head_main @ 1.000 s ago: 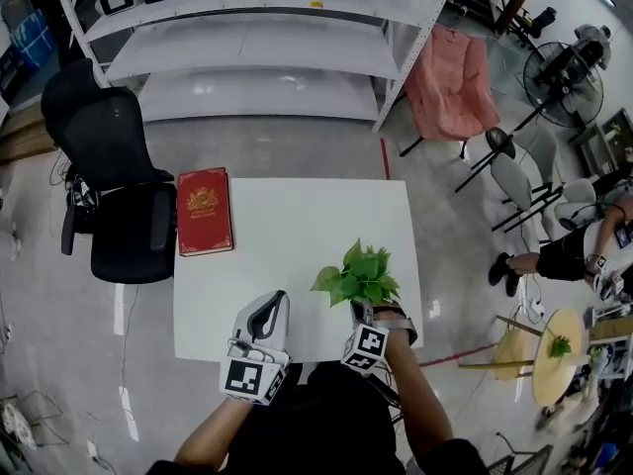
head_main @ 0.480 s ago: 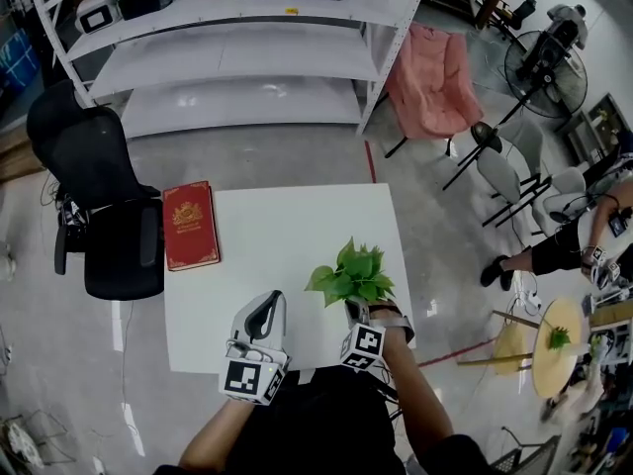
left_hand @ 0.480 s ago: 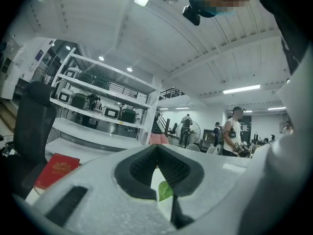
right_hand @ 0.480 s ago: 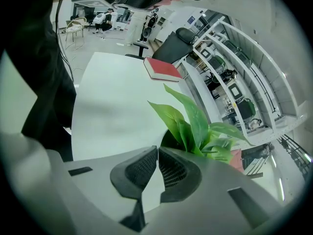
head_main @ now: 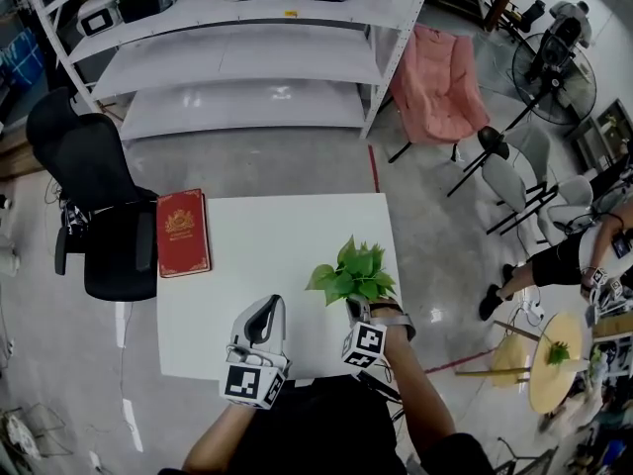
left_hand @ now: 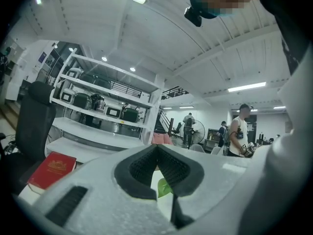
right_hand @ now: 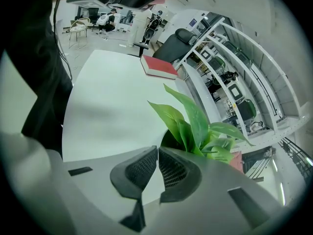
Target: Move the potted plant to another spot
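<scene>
At the near right part of the white table (head_main: 267,245), the right gripper (right_hand: 158,148) has its jaws drawn almost together. Only a thin sliver shows between the pads at the tips. They appear to pinch the near rim of the pot, though the leaves and the jaw body hide the contact itself. The potted plant (head_main: 351,273) stands directly in front of those jaws, its green leaves spreading up and away over the table.

The left gripper (left_hand: 156,146) has its pads meeting at the tips with nothing between them. It sits over the near edge of the table, apart from the plant.

Step in hand, by judgement: the grasp is made and the carry is at its start. Whether the pot's base is off the surface cannot be told. The next move calls for a level lift with the pot kept upright, then a set-down on bare table toward the middle or left, short of the red book (head_main: 182,232) at the far left edge.

Both forearms enter from the bottom of the head view. The right one is bent inward to the plant, and the left one lies alongside it with its gripper pointing forward.
</scene>
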Demonstrator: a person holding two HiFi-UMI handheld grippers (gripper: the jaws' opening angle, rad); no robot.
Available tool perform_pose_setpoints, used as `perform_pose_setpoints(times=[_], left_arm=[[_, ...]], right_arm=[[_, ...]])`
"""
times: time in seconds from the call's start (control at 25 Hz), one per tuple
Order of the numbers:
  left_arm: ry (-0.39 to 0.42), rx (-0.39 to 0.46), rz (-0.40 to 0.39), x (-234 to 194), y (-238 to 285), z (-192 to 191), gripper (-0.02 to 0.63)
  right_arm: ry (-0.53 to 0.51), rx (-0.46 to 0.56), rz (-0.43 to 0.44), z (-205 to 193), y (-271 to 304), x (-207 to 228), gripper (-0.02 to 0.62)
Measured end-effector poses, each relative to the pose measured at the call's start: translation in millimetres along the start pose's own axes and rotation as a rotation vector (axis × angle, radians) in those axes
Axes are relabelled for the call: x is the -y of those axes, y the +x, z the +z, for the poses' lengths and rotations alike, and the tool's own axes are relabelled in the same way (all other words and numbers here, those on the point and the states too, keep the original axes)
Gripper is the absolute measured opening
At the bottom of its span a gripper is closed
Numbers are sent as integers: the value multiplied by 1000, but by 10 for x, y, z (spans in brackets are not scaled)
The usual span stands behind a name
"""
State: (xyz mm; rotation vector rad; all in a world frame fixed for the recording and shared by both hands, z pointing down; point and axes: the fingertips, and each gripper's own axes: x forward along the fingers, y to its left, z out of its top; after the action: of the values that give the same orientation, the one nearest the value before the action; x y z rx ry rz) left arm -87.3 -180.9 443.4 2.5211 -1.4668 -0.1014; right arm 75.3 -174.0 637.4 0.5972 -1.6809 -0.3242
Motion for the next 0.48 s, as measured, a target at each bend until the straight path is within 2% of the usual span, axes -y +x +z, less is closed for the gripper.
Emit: perform_pose_setpoints(times=[0.48], left_arm=[[13, -21, 38, 116, 355, -44, 14]], right_arm=[[-8, 13, 10, -355, 303, 411, 21]])
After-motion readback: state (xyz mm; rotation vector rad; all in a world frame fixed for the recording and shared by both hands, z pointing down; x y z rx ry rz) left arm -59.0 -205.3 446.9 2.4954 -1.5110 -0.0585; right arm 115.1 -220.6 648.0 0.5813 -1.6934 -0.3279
